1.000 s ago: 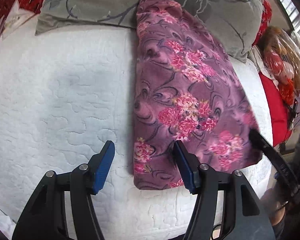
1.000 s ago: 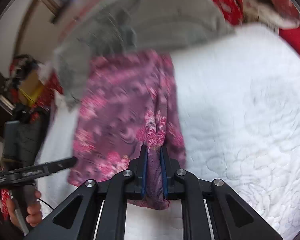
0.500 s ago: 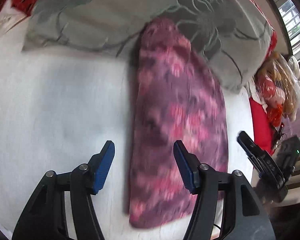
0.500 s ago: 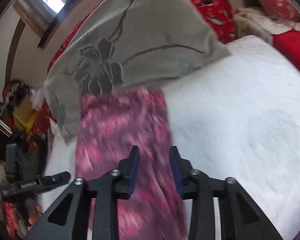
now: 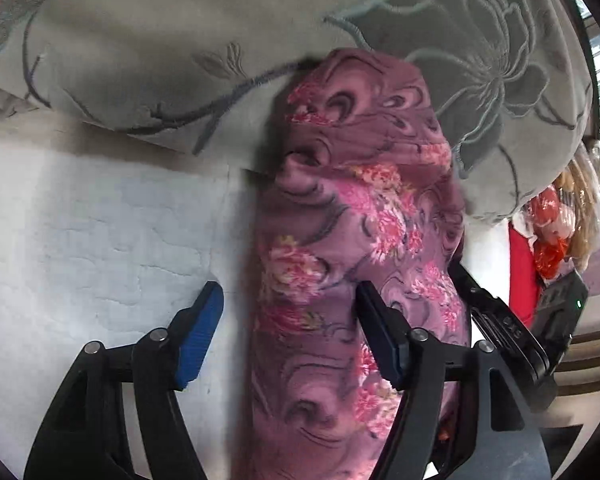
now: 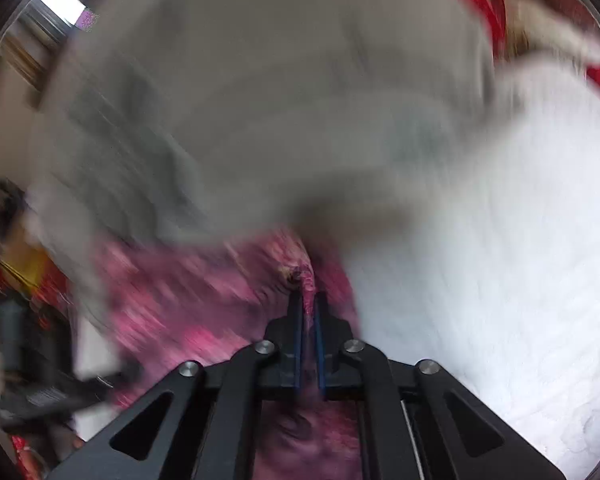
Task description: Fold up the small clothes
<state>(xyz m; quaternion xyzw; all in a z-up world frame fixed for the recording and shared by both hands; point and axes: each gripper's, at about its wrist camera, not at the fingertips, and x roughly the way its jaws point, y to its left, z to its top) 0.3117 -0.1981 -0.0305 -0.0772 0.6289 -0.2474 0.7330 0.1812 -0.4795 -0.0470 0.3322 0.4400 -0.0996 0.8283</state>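
From the left wrist, the left claw [image 5: 288,336] hangs low over the bed with its two blue-padded fingers [image 5: 198,334] spread wide apart and nothing between them but cloth lying below. The purple floral garment [image 5: 356,240] lies in a long narrow strip on the white quilted mattress [image 5: 92,232], running away from the claw until its far end rests up against a big grey pillow with an embroidered flower pattern [image 5: 220,40]. The left finger sits over bare mattress just beside the garment's left edge; the right finger sits over the cloth itself. At the garment's right edge the black body of the right claw [image 5: 500,324] pokes in, touching the fabric. Beyond it, off the bed's edge, there is red cloth [image 5: 522,264] and a bundle in clear plastic wrapping [image 5: 560,220].

From the right wrist everything is smeared with motion blur, but the right claw [image 6: 309,312] is plain enough: its fingers are drawn together, pinching a raised ridge of the purple floral garment [image 6: 204,300] between the blue pads. The garment spreads out to the left of the claw. The grey pillow [image 6: 260,100] fills the upper view, and the white mattress [image 6: 500,260] lies to the right.
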